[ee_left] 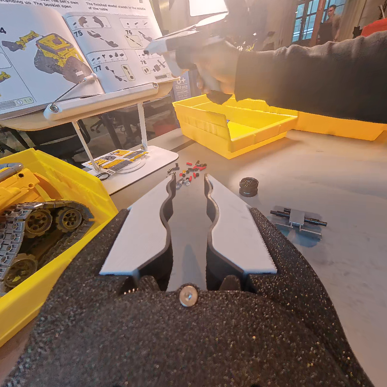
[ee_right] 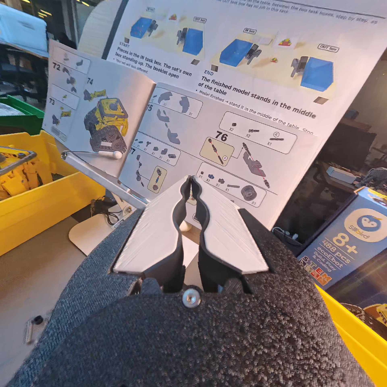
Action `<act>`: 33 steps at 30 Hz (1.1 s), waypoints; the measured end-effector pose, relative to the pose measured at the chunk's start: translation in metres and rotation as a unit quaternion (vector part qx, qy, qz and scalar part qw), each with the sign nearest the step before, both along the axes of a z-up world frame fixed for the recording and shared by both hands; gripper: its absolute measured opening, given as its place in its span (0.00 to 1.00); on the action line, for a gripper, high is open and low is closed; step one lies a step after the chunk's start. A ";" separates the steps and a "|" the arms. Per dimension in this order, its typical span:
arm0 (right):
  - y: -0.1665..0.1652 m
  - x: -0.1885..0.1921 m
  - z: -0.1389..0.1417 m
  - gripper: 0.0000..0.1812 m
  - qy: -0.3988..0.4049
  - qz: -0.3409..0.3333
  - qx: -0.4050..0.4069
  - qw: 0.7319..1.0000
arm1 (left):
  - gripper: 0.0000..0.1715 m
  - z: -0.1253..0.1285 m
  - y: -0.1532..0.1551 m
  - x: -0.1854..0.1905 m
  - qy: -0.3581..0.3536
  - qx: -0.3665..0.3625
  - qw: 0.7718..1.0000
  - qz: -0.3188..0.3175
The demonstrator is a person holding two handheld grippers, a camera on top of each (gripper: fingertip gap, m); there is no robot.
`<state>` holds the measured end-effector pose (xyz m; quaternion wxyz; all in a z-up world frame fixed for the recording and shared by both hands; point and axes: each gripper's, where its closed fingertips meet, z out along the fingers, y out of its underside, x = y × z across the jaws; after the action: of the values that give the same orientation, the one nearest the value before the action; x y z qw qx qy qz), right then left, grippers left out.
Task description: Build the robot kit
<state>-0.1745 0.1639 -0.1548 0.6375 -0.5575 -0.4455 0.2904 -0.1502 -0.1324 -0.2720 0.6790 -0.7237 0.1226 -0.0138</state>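
Note:
My left gripper [ee_left: 190, 176] is open with nothing between its fingers, low over the grey table. Its tips are just short of a pile of small red, black and grey building pieces [ee_left: 188, 168]. A black wheel [ee_left: 248, 186] and a grey piece with black pins [ee_left: 297, 219] lie to its right. My right gripper [ee_right: 190, 177] is shut, tips together, right in front of the right-hand page of an open instruction booklet [ee_right: 209, 146] on a white stand. Nothing shows between its pads. It also shows in the left wrist view [ee_left: 146, 51], held by a hand in a dark sleeve.
A yellow bin [ee_left: 62, 178] at the left holds a yellow tracked model [ee_left: 41, 219]. A yellow tray [ee_left: 230, 129] stands at the back. A sticker sheet [ee_left: 119, 161] lies on the stand's base. A blue set box [ee_right: 345, 240] stands at the right, a printed sheet [ee_right: 251, 62] behind the booklet.

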 end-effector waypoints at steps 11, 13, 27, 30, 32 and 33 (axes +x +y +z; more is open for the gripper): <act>0.006 -0.006 -0.011 0.01 -0.021 0.000 0.010 1.000 | 0.14 -0.001 0.002 0.007 0.002 -0.003 1.000 -0.014; 0.006 -0.006 -0.012 0.01 -0.021 0.002 0.010 1.000 | 0.14 -0.001 0.002 0.007 0.000 -0.001 1.000 -0.014; 0.014 0.001 -0.006 0.02 -0.007 -0.001 0.032 0.999 | 0.14 0.003 0.001 0.006 -0.017 0.008 1.000 -0.023; 0.016 0.002 -0.007 0.02 -0.005 0.001 0.030 1.000 | 0.14 0.003 0.002 0.007 -0.015 0.006 1.000 -0.025; 0.017 0.002 -0.008 0.02 -0.002 0.004 0.026 1.000 | 0.14 0.003 0.002 0.006 -0.015 0.006 1.000 -0.023; 0.017 0.003 -0.008 0.02 -0.001 0.004 0.025 1.000 | 0.14 0.003 0.002 0.006 -0.016 0.007 1.000 -0.023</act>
<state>-0.1712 0.1812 -0.1625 0.6496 -0.5399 -0.4556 0.2809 -0.1441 -0.1307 -0.2694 0.6852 -0.7158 0.1287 -0.0401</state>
